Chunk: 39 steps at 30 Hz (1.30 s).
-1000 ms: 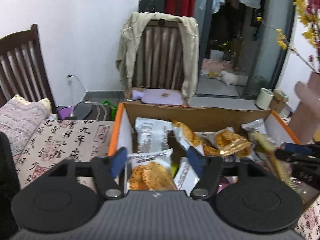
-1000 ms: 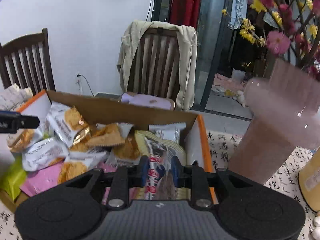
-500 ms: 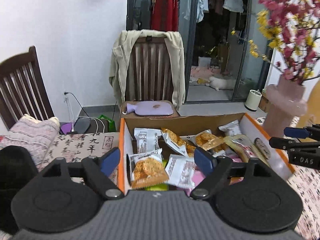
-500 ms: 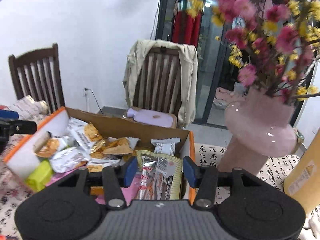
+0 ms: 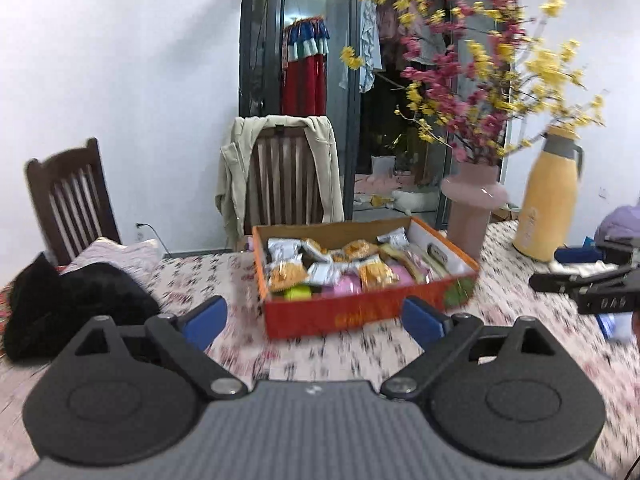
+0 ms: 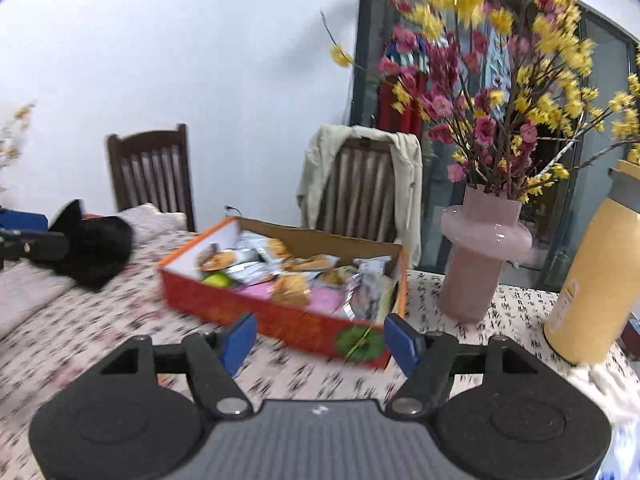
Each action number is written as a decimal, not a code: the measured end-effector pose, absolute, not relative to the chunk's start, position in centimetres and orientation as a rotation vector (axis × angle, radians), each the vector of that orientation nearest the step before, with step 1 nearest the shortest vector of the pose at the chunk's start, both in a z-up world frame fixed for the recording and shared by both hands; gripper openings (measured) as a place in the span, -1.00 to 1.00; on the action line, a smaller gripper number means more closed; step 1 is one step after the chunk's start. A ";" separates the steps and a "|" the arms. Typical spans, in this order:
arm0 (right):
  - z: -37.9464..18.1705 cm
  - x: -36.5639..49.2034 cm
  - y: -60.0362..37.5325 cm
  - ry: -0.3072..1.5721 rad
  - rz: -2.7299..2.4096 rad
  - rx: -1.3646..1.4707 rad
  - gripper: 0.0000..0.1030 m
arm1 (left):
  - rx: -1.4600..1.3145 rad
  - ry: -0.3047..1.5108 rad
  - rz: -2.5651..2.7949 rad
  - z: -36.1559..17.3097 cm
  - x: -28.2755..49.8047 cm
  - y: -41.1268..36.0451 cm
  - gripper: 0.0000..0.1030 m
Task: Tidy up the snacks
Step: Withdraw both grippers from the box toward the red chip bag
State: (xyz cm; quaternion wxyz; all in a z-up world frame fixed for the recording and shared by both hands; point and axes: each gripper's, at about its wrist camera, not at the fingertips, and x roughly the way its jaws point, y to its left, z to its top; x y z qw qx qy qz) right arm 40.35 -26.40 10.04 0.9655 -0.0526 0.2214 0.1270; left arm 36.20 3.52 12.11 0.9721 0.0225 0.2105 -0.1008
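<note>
Cardboard box, rectangular and orange-sided, holds crinkly foil snack packets.

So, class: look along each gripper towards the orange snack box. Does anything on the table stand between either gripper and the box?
Nothing visible does. Between the left gripper and the snack box lies only bare patterned tablecloth; likewise ahead of the right gripper. Both sets of jaws are opening with nothing in them. The pink vase stands beside the box.

Cardboard snack box with printed orange outer walls and raw brown inner flap, holding glossy crinkled foil-plastic snack packets; patterned cloth over the table; glossy pink vase; matt yellow thermos; dark varnished wooden chairs.
</note>
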 end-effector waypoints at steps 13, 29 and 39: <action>6.0 20.4 -24.0 0.375 0.283 -0.091 0.76 | -0.044 0.394 -0.132 7.1 16.8 6.2 1.00; 0.3 11.0 -24.0 0.422 0.188 -0.031 0.85 | -0.056 0.447 -0.120 2.7 9.8 7.6 1.00; 0.8 12.3 -24.0 0.424 0.183 0.010 0.86 | -0.070 0.456 -0.107 2.8 10.8 8.0 1.00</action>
